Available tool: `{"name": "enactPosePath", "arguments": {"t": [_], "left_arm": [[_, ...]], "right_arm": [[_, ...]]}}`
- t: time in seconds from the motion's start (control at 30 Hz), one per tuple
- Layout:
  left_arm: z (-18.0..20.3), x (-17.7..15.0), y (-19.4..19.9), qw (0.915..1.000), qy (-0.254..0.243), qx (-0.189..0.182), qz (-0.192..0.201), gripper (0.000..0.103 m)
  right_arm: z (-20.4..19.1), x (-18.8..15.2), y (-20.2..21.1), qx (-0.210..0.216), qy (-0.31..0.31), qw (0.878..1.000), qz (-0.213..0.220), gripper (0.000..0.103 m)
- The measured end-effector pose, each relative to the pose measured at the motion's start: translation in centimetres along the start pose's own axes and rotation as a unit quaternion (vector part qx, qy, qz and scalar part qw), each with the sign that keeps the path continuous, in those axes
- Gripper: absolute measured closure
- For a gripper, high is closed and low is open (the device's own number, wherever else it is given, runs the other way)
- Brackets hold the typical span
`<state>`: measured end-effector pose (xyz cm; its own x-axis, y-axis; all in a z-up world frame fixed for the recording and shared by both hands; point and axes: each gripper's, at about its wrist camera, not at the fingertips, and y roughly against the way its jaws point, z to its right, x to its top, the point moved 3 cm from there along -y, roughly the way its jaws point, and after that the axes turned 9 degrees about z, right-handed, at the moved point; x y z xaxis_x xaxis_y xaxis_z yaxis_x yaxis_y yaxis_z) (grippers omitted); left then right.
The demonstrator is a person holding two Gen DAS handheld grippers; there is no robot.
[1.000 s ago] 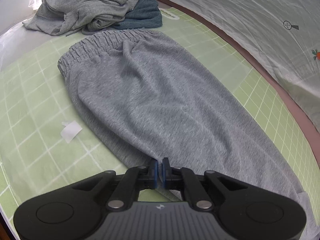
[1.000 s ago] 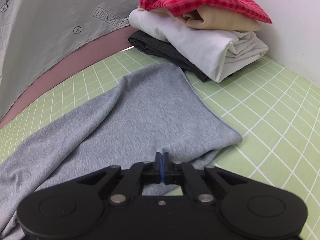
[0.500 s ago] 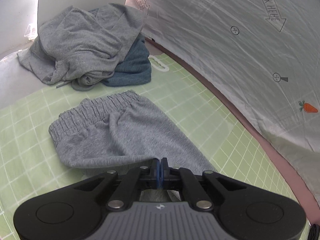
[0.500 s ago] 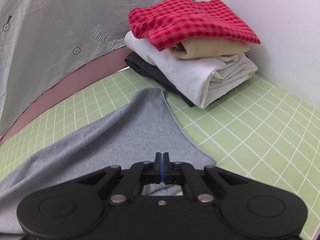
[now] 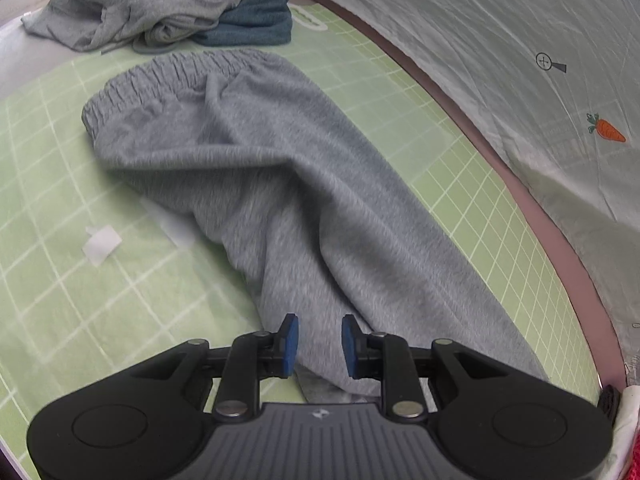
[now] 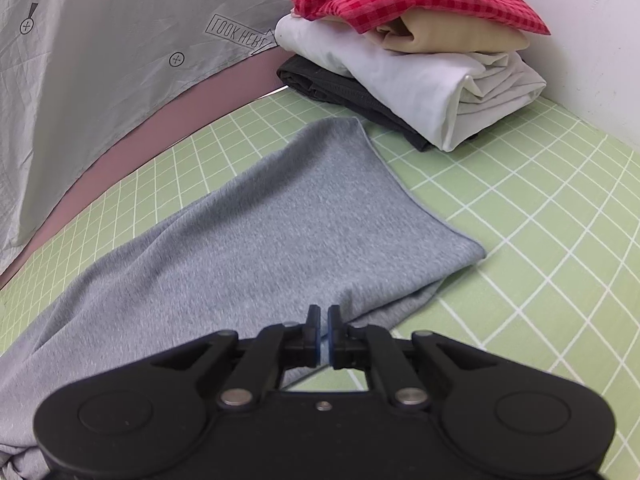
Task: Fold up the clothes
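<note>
The grey jersey sweatpants [image 5: 280, 184] lie stretched across the light green grid-lined cutting mat [image 5: 44, 184], their gathered elastic waistband [image 5: 160, 80] toward eleven o'clock in the left wrist view and the leg running down to five o'clock. The left gripper [image 5: 320, 340] has just been opening; its blue pads [image 5: 291, 340] stand apart over the lower edge of the cloth without pressing it, so the fabric is released. At twelve o'clock beyond the waistband sits a rumpled heap of grey and teal garments [image 5: 168, 4]; a small white paper scrap [image 5: 102, 245] lies at nine o'clock. In the right wrist view the right gripper [image 6: 323, 330] is clenched, nipping the near edge of the sweatpants' leg end [image 6: 320, 208]. At one o'clock a folded stack topped by red checked cloth [image 6: 408, 32] rests on the mat.
</note>
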<state>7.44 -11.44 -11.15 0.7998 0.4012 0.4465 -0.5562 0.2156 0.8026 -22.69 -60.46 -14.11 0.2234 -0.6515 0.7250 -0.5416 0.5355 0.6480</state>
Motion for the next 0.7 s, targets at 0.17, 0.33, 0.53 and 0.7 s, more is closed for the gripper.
{"name": "enactPosePath", "arguments": {"t": [0.17,0.33,0.53,0.7], "left_arm": [[0.1,-1.6,-1.7,0.9987,0.034,-0.009,-0.037,0.077],[0.7,-2.1,-2.7,0.9973,0.039,-0.011,-0.062,0.076],[0.7,-1.9,-3.0,0.9951,0.065,-0.020,-0.072,0.070],[0.5,-1.7,-3.6,0.9931,0.083,-0.020,-0.080,0.070]], "right_arm": [[-0.1,-0.1,-0.4,0.004,0.001,1.000,-0.007,0.091],[0.4,0.0,-0.5,-0.001,-0.013,1.000,-0.007,0.085],[0.7,-0.4,-0.5,-0.007,-0.028,1.000,-0.009,0.080],[0.5,-0.6,-0.7,-0.007,-0.029,0.999,-0.014,0.079]]}}
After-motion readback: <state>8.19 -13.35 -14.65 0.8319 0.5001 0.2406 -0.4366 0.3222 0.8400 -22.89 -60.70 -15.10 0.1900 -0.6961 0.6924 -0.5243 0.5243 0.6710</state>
